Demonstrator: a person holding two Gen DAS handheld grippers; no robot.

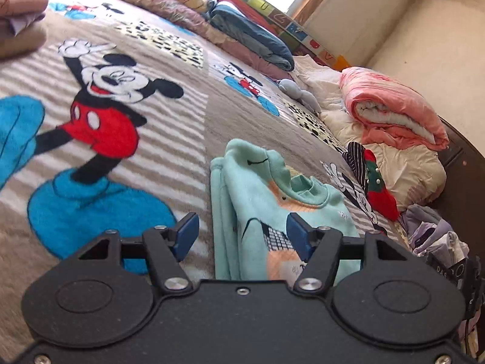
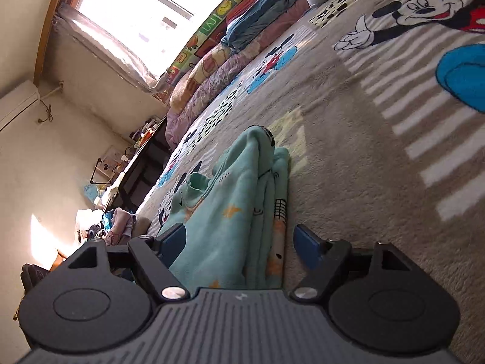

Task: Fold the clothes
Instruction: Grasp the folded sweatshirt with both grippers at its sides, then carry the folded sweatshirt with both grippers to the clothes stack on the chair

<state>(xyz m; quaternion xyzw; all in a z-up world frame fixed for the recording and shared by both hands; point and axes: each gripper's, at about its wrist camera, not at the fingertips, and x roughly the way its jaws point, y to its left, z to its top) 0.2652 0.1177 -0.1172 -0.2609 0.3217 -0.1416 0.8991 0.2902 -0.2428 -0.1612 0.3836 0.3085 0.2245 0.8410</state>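
Note:
A mint-green child's sweatshirt with an orange print lies folded in layers on the Mickey Mouse blanket. My left gripper is open just above its near edge; the right blue pad is over the cloth, the left pad over the blanket. In the right wrist view the same sweatshirt lies between the open fingers of my right gripper, its folded edge running toward the camera. Neither gripper holds cloth.
Rolled quilts and pillows line the far side of the bed. A pink rolled duvet and a red and striped garment lie at the right. Loose clothes pile at the bed's edge. A wall and dark shelves stand beside the bed.

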